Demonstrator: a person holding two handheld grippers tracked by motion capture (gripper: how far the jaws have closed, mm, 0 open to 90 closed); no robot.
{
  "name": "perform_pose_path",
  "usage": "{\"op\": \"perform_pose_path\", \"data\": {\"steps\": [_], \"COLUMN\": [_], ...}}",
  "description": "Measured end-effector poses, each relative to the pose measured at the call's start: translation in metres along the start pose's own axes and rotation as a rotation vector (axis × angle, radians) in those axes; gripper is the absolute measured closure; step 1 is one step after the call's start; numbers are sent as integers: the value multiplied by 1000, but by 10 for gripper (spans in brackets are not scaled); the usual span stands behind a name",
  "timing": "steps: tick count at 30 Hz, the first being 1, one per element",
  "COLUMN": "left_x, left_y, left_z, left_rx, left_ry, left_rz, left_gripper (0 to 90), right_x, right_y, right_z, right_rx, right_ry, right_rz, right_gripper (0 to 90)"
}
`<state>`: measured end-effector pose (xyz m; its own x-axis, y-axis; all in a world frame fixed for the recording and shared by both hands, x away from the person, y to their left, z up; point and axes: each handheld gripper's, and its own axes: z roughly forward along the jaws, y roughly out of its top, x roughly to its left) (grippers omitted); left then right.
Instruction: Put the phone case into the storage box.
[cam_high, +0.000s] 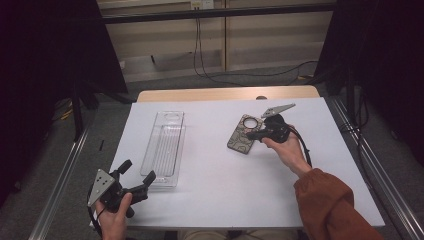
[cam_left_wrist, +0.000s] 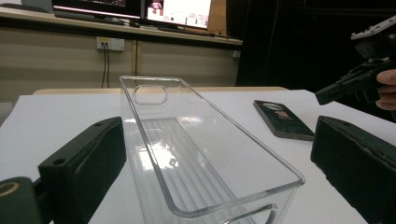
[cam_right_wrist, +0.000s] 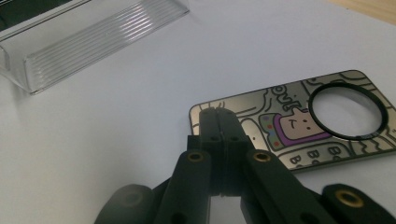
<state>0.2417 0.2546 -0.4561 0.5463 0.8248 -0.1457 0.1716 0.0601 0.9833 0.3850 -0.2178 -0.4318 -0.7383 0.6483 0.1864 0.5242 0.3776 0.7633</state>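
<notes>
Right gripper view – right gripper (cam_right_wrist: 219, 116) closed over phone case (cam_right_wrist: 299, 126), clear tray (cam_right_wrist: 93, 37) apart

Three cameras: one fixed overhead, one riding on each gripper.

High view looking forward and down over the whole tabletop (cam_high: 210, 165); left gripper view low, facing along the clear tray (cam_left_wrist: 205, 154); right gripper view close above the patterned case (cam_right_wrist: 299, 126), both shared with overhead.
</notes>
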Motion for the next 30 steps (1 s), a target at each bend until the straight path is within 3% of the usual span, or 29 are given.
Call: {"op": "perform_pose_path", "data": {"steps": [5,14,17,19,29,30], "left_x": [1,1,1,1,2,2], "left_y": [0,0,0,0,-1,-1], "left_z": [0,0,0,0,0,0], "left_rx": [-2,2,-1,-2,10,10], "left_ry": [1,-1,4,2,9,7], "left_rz": [-3,-5,-2,-4,-6,-8], "left_gripper": [35,35,35,35,35,35], "right_x": [1,-2,-4,-5,0,1], "right_y": [8,23,25,29,41,43], "right_z": [12,30,34,37,59,64], "right_rx": [30,92,95,83,172,207], "right_ry": [29,34,38,28,34,27], "right_rz": [10,18,16,40,6,-10], "right_gripper": [900,900,900,900,900,900]}}
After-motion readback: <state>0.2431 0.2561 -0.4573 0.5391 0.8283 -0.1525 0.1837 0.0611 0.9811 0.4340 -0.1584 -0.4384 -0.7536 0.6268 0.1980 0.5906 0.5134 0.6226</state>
